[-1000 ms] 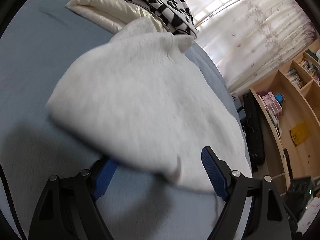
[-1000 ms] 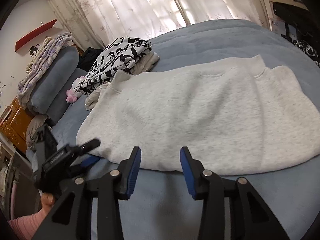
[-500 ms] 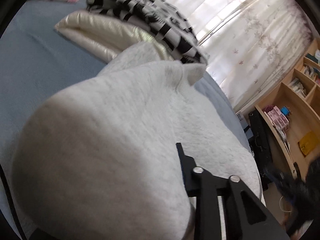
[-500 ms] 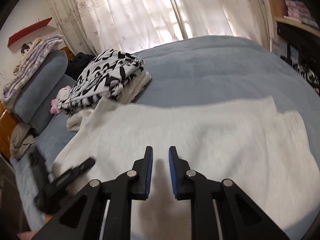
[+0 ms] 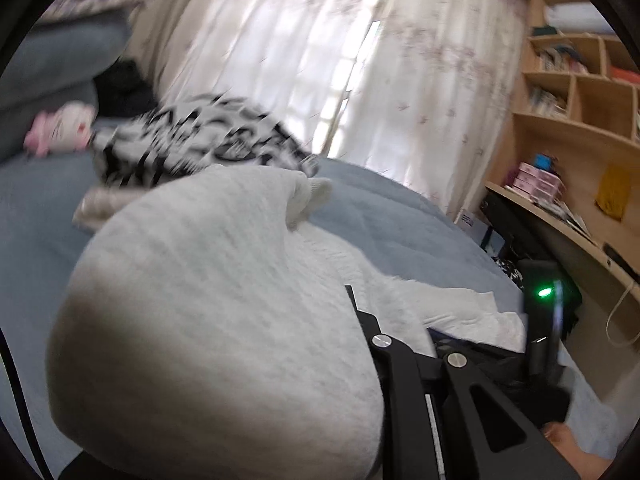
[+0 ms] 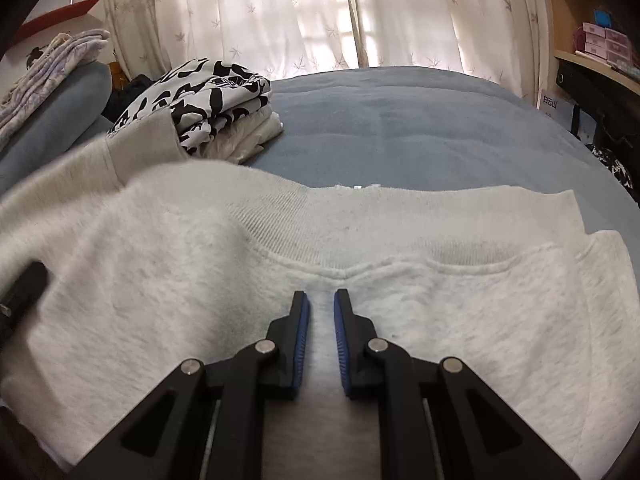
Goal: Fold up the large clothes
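A light grey sweatshirt [image 6: 160, 280] lies on the blue bed [image 6: 400, 120], its ribbed band [image 6: 360, 232] running across the middle of the right wrist view. My right gripper [image 6: 320, 300] has its jaws closing, with a pinch of the grey cloth between the blue pads. My left gripper [image 5: 347, 294] is shut on the sweatshirt [image 5: 200, 280] and holds it raised. The cloth drapes over its left finger and hides it. In the right wrist view the left gripper's black tip [image 6: 24, 292] shows at the left edge.
A folded black-and-white patterned garment [image 6: 200, 96] rests on a cream one [image 6: 248, 136] at the far left of the bed. Pillows [image 6: 52, 108] and a pink plush toy [image 5: 60, 128] lie beyond. Wooden shelves [image 5: 580, 100] stand on the right, and curtains hang behind.
Both grippers went from open at the sweatshirt's near edge to closed on the cloth. The left one rose and rolled with the cloth; the right one carried its part forward over the garment.
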The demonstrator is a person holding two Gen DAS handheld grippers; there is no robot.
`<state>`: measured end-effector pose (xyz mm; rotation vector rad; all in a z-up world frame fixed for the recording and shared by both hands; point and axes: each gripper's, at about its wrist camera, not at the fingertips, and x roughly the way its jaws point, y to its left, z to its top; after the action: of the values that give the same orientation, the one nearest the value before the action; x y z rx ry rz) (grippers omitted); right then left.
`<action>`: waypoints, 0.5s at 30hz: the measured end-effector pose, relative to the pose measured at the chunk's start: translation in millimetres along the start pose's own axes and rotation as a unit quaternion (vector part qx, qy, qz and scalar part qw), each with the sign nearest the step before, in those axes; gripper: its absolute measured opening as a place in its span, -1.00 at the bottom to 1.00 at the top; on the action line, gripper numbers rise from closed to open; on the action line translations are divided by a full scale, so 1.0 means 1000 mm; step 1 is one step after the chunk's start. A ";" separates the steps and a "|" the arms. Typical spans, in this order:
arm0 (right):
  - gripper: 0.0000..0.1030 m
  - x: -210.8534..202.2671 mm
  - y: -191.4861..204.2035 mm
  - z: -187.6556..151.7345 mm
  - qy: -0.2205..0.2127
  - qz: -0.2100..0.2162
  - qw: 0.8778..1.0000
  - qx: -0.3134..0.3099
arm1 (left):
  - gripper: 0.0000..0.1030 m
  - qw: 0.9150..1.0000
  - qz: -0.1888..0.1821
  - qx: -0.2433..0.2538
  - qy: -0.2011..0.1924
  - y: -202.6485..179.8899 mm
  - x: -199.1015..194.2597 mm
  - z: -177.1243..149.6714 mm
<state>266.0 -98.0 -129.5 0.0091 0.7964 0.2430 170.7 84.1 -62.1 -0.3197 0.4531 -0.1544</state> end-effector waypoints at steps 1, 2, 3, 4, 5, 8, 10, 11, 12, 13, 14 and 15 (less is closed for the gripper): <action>-0.75 -0.001 -0.001 -0.001 -0.002 0.003 1.000 0.000 | -0.76 1.000 -0.003 0.010 -0.003 -0.007 -0.004 0.002; -0.75 -0.001 -0.003 -0.002 -0.004 0.006 1.000 0.003 | -0.76 1.000 -0.007 0.020 -0.006 -0.016 -0.007 0.005; -0.75 -0.002 -0.006 -0.002 -0.005 0.014 1.000 0.008 | -0.76 0.999 -0.012 0.030 -0.009 -0.026 -0.009 0.009; -0.75 -0.003 -0.008 -0.004 -0.006 0.020 1.000 0.013 | -0.76 0.999 -0.016 0.043 -0.012 -0.036 -0.011 0.013; -0.75 -0.004 -0.012 -0.005 -0.008 0.030 0.999 0.022 | -0.76 0.998 -0.019 0.058 -0.014 -0.048 -0.012 0.016; -0.75 -0.006 -0.023 -0.008 -0.012 0.060 0.997 0.041 | -0.76 0.996 -0.029 0.083 -0.014 -0.076 -0.014 0.021; -0.75 -0.006 -0.032 -0.009 -0.012 0.082 0.995 0.057 | -0.76 0.995 -0.037 0.095 -0.010 -0.096 -0.015 0.024; -0.75 -0.006 -0.036 -0.010 -0.012 0.092 0.994 0.065 | -0.76 0.994 -0.040 0.105 -0.009 -0.108 -0.016 0.026; -0.75 -0.006 -0.040 -0.010 -0.012 0.103 0.992 0.074 | -0.76 0.993 -0.041 0.114 -0.008 -0.118 -0.014 0.026; -0.75 -0.006 -0.043 -0.010 -0.012 0.111 0.990 0.081 | -0.76 0.992 -0.042 0.121 -0.006 -0.129 -0.017 0.025; -0.75 -0.006 -0.046 -0.011 -0.012 0.118 0.989 0.086 | -0.75 0.991 -0.044 0.128 -0.003 -0.138 -0.015 0.024; -0.76 -0.005 -0.049 -0.011 -0.012 0.127 0.988 0.092 | -0.75 0.989 -0.046 0.138 0.003 -0.150 -0.013 0.023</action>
<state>265.1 -147.1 -138.6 0.2881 0.7909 0.4081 158.7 -48.2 13.4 -0.0687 0.4170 -0.3050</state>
